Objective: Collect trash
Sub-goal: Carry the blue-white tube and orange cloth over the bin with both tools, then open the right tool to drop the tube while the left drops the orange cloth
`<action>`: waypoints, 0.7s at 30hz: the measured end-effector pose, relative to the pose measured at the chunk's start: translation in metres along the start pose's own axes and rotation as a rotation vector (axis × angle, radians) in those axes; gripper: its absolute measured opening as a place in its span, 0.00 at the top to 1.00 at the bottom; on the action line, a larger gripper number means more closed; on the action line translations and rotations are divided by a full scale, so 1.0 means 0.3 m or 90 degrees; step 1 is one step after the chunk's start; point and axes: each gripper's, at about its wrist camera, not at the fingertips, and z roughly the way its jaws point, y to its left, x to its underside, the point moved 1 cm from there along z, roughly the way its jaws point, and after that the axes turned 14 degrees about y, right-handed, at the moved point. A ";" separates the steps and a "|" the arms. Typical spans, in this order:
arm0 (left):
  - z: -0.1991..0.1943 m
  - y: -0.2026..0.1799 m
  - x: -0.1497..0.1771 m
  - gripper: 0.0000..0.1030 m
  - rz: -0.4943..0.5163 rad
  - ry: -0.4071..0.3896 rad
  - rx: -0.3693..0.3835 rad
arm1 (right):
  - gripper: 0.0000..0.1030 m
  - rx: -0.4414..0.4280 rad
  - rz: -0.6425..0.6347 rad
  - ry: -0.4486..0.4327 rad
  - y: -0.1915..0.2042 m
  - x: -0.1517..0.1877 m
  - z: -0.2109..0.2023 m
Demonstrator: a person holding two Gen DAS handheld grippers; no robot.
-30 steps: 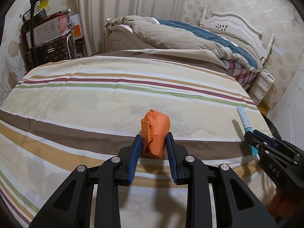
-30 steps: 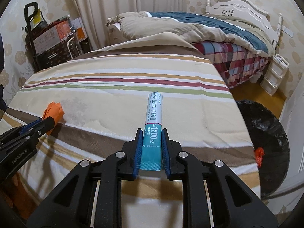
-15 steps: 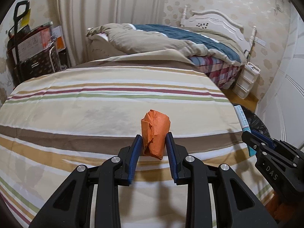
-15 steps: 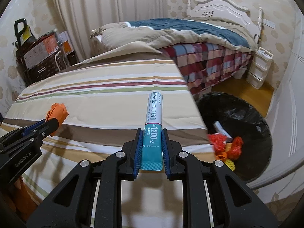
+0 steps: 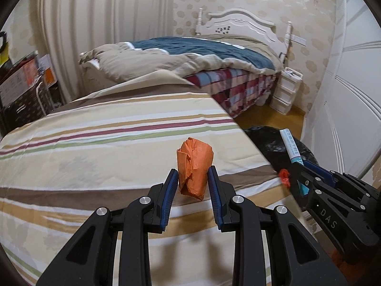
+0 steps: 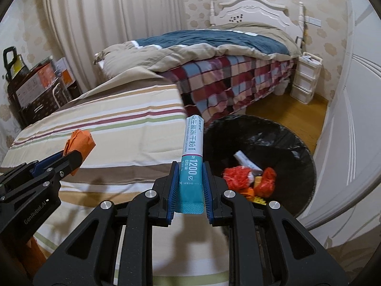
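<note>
My left gripper (image 5: pixel 193 178) is shut on a crumpled orange paper wad (image 5: pixel 194 164), held above the striped bed (image 5: pixel 95 147). In the right wrist view that wad (image 6: pixel 81 143) shows at the left, in the left gripper (image 6: pixel 71 159). My right gripper (image 6: pixel 190 174) is shut on a teal and white sachet stick (image 6: pixel 192 157), which points up and away. The same stick (image 5: pixel 291 146) appears at the right of the left wrist view. A bin lined with a black bag (image 6: pixel 285 138) stands on the floor beside the bed's corner, right of the stick, with red and orange trash (image 6: pixel 247 178) inside.
A second bed with a plaid cover (image 6: pixel 226 76) and white headboard (image 6: pixel 252 12) stands behind. White drawers (image 6: pixel 304 78) sit by the far wall. A white door or wardrobe (image 6: pixel 357 119) runs along the right. Boxes and a cart (image 6: pixel 35 88) stand at the left by the curtain.
Both grippers have swung to the right with their loads still held. The black bin has come into fuller view, now just right of the sachet stick.
</note>
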 end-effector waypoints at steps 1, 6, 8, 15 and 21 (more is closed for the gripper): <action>0.003 -0.012 -0.002 0.71 0.005 0.000 0.002 | 0.81 0.002 0.005 -0.001 -0.013 -0.002 0.000; 0.028 -0.090 -0.030 0.71 0.035 0.000 0.011 | 0.81 0.013 0.031 -0.006 -0.092 -0.015 0.004; 0.039 -0.115 -0.039 0.71 0.044 0.001 0.013 | 0.81 0.017 0.041 -0.008 -0.123 -0.021 0.005; 0.074 -0.191 -0.075 0.71 0.070 0.004 0.021 | 0.81 0.033 0.070 -0.012 -0.211 -0.031 0.012; 0.108 -0.245 -0.104 0.71 0.087 0.010 0.025 | 0.81 0.042 0.084 -0.013 -0.266 -0.040 0.022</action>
